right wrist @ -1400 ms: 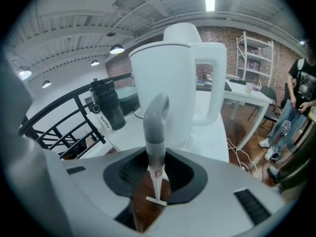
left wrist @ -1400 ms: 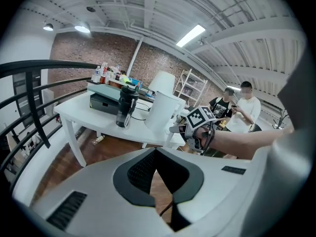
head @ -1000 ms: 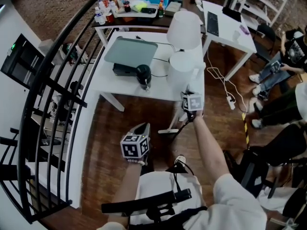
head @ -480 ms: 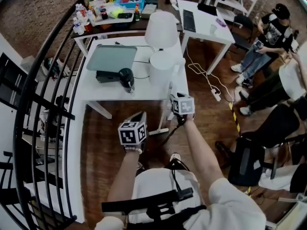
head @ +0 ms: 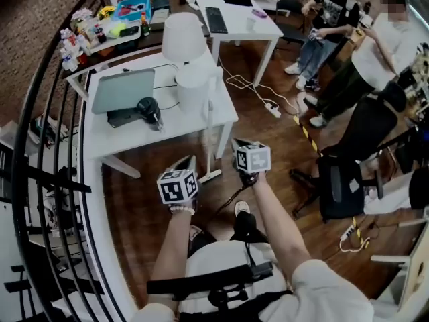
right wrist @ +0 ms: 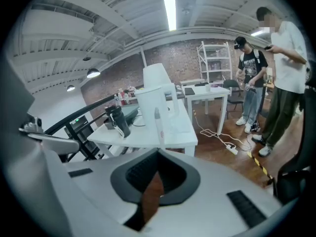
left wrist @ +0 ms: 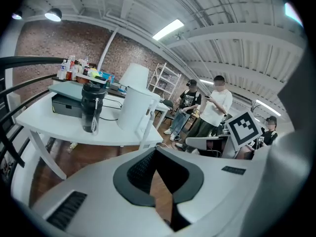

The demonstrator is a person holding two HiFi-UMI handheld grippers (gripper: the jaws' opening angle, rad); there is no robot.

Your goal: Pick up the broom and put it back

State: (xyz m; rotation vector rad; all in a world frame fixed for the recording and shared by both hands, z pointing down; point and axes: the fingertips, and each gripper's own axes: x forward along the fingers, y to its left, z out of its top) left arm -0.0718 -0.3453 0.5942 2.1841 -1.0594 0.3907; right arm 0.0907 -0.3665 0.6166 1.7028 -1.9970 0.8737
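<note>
Head view, looking steeply down: a wooden floor point(head: 268, 146) runs between a black railing point(head: 40, 180) on my left and a group of people point(head: 375, 52) standing well apart on my right, with a brick wall point(head: 40, 19) beyond. Ahead of me a white table point(head: 167, 121) carries a white lamp point(head: 182, 37), a grey flat device point(head: 123, 90) and a dark flask point(head: 149, 109), all set back from its front edge. The broom point(right wrist: 159, 132) stands upright at that front edge, near the table's right corner, and appears to lean on it. I judge it parked there because the edge props the handle, so it needs no hand. My right gripper point(head: 236, 141) hangs near the broom but apart from its handle. Its jaws have just been closing and meet with nothing between them, which reads as a finished let-go. My left gripper point(head: 190, 159), beside it and nearer my body, also has its jaws together on nothing; it is idle, I judge, because the job calls for one hand. Putting the broom back looks done.
</note>
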